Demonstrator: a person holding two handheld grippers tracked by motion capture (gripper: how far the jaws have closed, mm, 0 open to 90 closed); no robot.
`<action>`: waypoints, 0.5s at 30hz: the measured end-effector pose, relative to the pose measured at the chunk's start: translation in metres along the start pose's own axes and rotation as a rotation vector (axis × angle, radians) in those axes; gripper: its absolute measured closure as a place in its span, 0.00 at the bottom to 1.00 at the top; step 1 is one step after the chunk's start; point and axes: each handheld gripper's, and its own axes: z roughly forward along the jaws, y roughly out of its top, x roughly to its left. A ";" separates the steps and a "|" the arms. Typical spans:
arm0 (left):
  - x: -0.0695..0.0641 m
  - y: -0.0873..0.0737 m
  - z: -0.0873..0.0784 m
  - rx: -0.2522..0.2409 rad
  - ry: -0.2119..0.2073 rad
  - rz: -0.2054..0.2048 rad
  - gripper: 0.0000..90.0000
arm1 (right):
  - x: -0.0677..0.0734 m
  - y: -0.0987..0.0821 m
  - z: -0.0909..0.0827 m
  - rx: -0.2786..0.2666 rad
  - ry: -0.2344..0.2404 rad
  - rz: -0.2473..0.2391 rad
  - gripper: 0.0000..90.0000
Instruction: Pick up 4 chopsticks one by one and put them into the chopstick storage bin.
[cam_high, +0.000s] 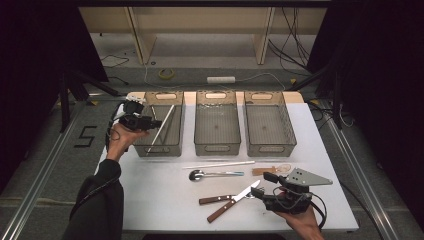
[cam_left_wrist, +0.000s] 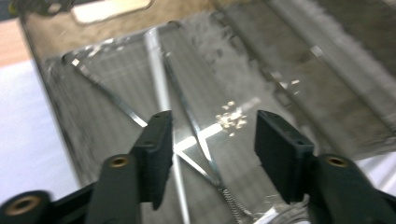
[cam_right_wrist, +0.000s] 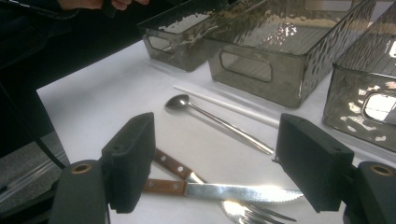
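The table (cam_high: 150, 200) is viewed from above by the high view, facing forward and down. The left bin (cam_left_wrist: 93, 116) is seen close up, looking down into it, by the left gripper view. The same bin (cam_right_wrist: 177, 42) is seen low across the table from the right gripper view.

Place: a recording lab or test studio, not a home.
Surround: black curtains (cam_high: 30, 45) are hung on both sides; bare wooden shelving (cam_high: 200, 30) is set at the back.
Floor: loose cables (cam_high: 295, 40), a power strip (cam_high: 221, 79) and a tape roll (cam_high: 166, 73) are left lying; a taped mark (cam_high: 86, 136) is seen.
Bench: a white table (cam_high: 165, 200) is laid out with three identical bins (cam_high: 217, 131) in a row.
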 end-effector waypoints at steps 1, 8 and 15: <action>-0.003 0.000 -0.002 -0.013 -0.020 0.004 0.46 | 0.000 0.000 0.000 -0.001 0.000 -0.002 0.33; -0.028 0.001 -0.013 -0.049 -0.118 0.116 0.36 | 0.001 0.000 0.000 -0.001 0.001 -0.003 0.33; -0.052 0.001 -0.019 0.004 -0.143 0.186 0.33 | 0.003 0.001 -0.001 -0.003 0.003 -0.005 0.33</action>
